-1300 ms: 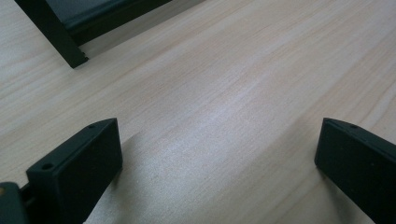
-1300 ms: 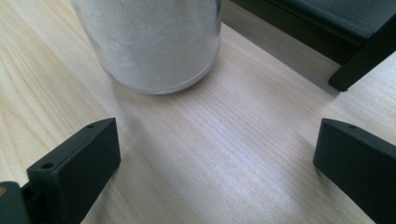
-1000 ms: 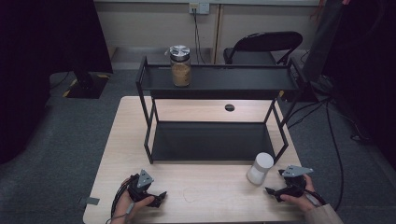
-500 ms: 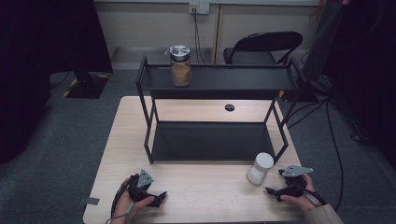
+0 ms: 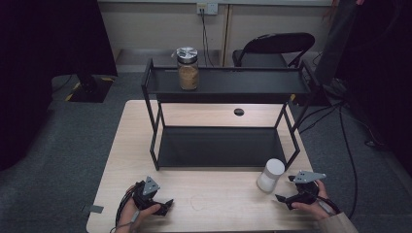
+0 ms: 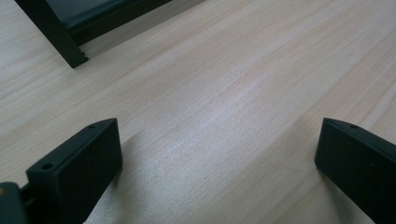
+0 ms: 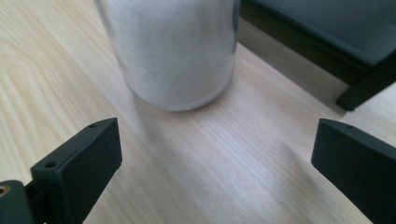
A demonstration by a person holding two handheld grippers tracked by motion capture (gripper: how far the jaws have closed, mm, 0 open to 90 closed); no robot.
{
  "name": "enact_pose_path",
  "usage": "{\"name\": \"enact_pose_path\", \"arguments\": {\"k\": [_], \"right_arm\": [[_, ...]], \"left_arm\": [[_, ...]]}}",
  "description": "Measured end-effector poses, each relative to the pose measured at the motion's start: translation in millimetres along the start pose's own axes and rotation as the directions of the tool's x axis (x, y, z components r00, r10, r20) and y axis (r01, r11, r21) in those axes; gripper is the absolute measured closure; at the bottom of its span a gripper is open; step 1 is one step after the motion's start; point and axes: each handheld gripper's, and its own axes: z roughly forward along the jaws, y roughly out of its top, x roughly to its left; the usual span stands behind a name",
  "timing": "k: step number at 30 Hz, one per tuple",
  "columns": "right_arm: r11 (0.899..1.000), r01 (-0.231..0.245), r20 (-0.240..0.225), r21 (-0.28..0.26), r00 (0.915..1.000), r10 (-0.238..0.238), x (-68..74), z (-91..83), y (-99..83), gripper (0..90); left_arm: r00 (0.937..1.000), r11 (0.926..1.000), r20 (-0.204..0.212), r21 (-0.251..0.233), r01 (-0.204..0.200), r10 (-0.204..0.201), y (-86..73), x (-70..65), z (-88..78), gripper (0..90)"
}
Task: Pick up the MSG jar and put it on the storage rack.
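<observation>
Nothing has shifted since the earlier high view: both hands and both grippers sit where they were, and the white jar has not budged.

Nearest the person, the left gripper (image 5: pixel 154 198) rests low at the front of the wooden table (image 5: pixel 223 204), jaws spread wide over bare wood, holding nothing. The right gripper (image 5: pixel 291 191) rests near the table's front right corner, its jaws also wide apart and empty. In the right gripper view the white jar (image 7: pixel 173 51) stands upright straight ahead of the jaws, near but not yet between them.

Seen from above, the white jar (image 5: pixel 270 175) stands on the tabletop just in front of the black shelf rack (image 5: pixel 228 145), close to its front right leg. Farther back, on the rack's top shelf at the left, stands a glass jar (image 5: pixel 187 68) with brown contents and a metal lid. Beyond the table stands a black folding chair (image 5: pixel 272 48).

The likely risk is in the approach: the jar looks tall and smooth, so a jaw that meets its side before the grip closes could push it over or slide it against the rack's leg. A grip taken too low could also let it tip on lifting.
</observation>
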Motion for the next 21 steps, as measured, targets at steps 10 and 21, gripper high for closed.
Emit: {"name": "enact_pose_path", "arguments": {"k": [10, 21], "right_arm": [[0.999, 0.010, -0.050, -0.045, 0.9987, -0.012, -5.8, -9.0, 9.4, 0.4], [0.996, 0.016, -0.092, -0.088, 0.9955, -0.024, -7.3, -9.0, 18.5, 0.4]], "left_arm": [[1.0000, 1.0000, -0.001, 0.000, 0.001, -0.001, 0.0, -0.1, 0.1, 0.0], [1.0000, 1.0000, -0.001, 0.000, 0.001, -0.001, 0.0, -0.1, 0.1, 0.0]]}}
